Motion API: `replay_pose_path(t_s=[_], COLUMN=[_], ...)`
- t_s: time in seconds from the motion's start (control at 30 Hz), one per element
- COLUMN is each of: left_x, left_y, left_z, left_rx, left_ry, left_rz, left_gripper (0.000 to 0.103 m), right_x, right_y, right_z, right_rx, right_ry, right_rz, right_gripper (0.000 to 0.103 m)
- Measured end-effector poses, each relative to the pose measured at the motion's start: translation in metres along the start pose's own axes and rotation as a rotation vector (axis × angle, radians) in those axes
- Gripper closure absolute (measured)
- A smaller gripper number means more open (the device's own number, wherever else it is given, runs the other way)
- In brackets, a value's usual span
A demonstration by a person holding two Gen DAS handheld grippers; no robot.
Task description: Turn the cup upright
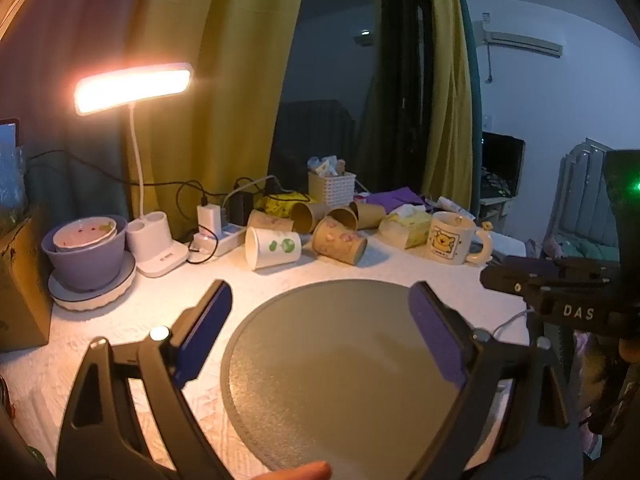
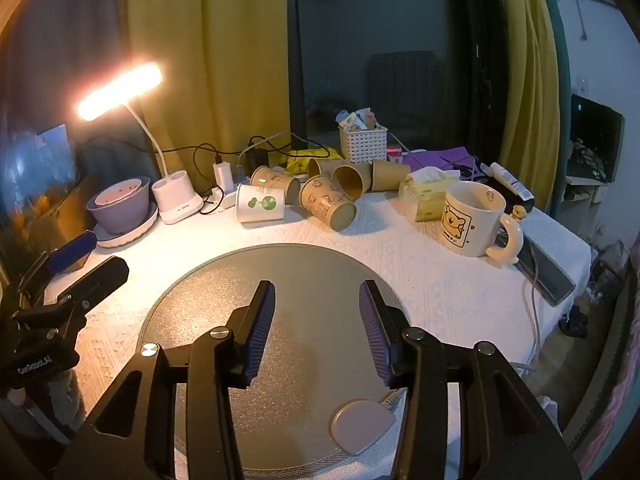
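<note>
The left hand-held gripper (image 1: 320,332) hovers with its blue-padded jaws spread wide and nothing between them, directly over the round grey mat (image 1: 352,380) that lies on the desk (image 1: 120,332) with its white textured cloth. The right hand-held gripper (image 2: 316,328) hangs over the same mat, its jaws set at a narrower gap, also holding nothing; a small grey rounded tab (image 2: 362,426) rests on the mat just under its right finger. Beyond the mat, ahead of both grippers, paper cups lie on their sides: a white paper cup with green printed leaves (image 2: 260,208) ahead and slightly left, and a brown paper cup with cartoon prints (image 2: 328,206) just beside it to the right, with more brown cups behind. Ahead to the right stands a cream ceramic mug with a bear picture (image 2: 472,220), upright. Far left, a lit white desk lamp (image 2: 120,90) shines above a purple bowl (image 2: 118,208).
</note>
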State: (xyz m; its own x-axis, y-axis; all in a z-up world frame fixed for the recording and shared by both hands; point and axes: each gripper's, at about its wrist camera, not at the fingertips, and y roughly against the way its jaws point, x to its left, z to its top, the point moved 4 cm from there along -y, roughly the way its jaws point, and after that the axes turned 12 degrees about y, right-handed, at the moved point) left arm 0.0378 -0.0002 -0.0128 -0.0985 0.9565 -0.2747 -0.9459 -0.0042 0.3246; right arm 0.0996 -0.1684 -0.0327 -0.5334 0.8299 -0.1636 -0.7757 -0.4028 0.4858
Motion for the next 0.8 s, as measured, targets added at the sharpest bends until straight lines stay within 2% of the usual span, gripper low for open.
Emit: replay_pose_path(t_s=[0.8], left_x=[0.0010], left_y=[0.0011], left_z=[0.0004], left_rx=[-0.005], left_ry=[0.013], left_rz=[-0.013], left_gripper=[0.012], right_x=[-0.0002], right_y=[-0.0006], right_z=[-0.0008], right_rx=[0.004], right_ry=[-0.004], right_rz=[0.005], right_gripper=[0.056])
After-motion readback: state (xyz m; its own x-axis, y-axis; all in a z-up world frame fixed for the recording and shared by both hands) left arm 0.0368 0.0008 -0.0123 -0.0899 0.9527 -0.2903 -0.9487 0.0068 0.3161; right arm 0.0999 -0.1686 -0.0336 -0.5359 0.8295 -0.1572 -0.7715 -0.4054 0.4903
